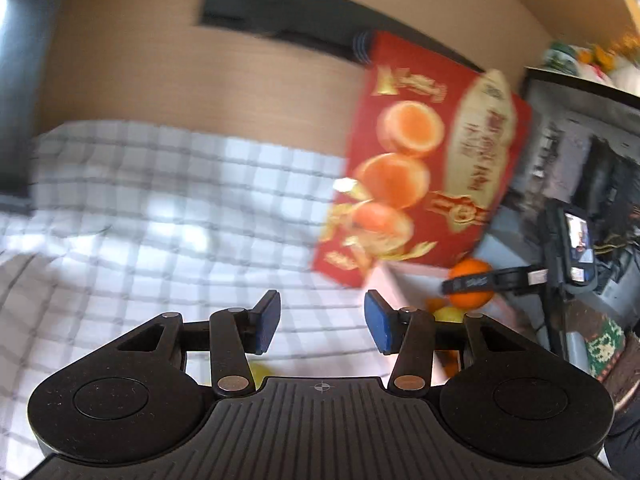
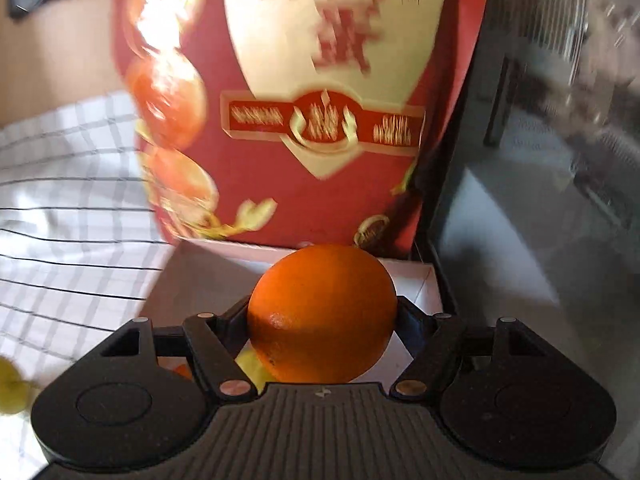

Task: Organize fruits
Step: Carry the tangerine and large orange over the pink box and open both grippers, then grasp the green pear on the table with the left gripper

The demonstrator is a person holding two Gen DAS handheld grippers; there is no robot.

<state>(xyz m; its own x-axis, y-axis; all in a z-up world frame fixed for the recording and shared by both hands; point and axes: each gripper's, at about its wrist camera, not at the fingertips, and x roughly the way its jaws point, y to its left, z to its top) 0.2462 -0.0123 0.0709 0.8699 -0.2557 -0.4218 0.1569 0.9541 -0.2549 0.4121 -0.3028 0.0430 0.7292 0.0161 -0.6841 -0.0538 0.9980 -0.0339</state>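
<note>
My right gripper (image 2: 322,316) is clamped on an orange (image 2: 322,314); both fingers press its sides, and the fruit fills the gap between them. It hangs above the open white box (image 2: 424,280), near the box's back wall. The red lid (image 2: 320,184), printed with oranges and gold lettering, stands up behind the box, tilted slightly.

Under the held orange, inside the box, a bit of yellow fruit (image 2: 250,362) and a sliver of another orange piece (image 2: 182,371) show past my left finger. Which fruits exactly, I cannot tell; they are mostly hidden.

Left of the box, the checked cloth (image 2: 68,208) covers the table. A blurred yellow-green fruit (image 2: 10,390) lies on the cloth, well left of the box, at the frame edge.

My left gripper (image 1: 322,322) is spread wide, blue pads (image 1: 378,324) apart, nothing between them. It hovers over the cloth (image 1: 140,208), just left of the box (image 1: 384,280). From this side the right gripper (image 1: 468,282) appears across the box opening, pinching the orange (image 1: 470,284) above it. The lid (image 1: 432,160) rises behind. A yellow fruit (image 1: 448,314) and some orange peel colour sit low in the box, partly behind my right finger. Another yellow fruit (image 1: 260,372) peeks out on the cloth beneath my left finger, near the box's left side.

Both views are motion-blurred.
</note>
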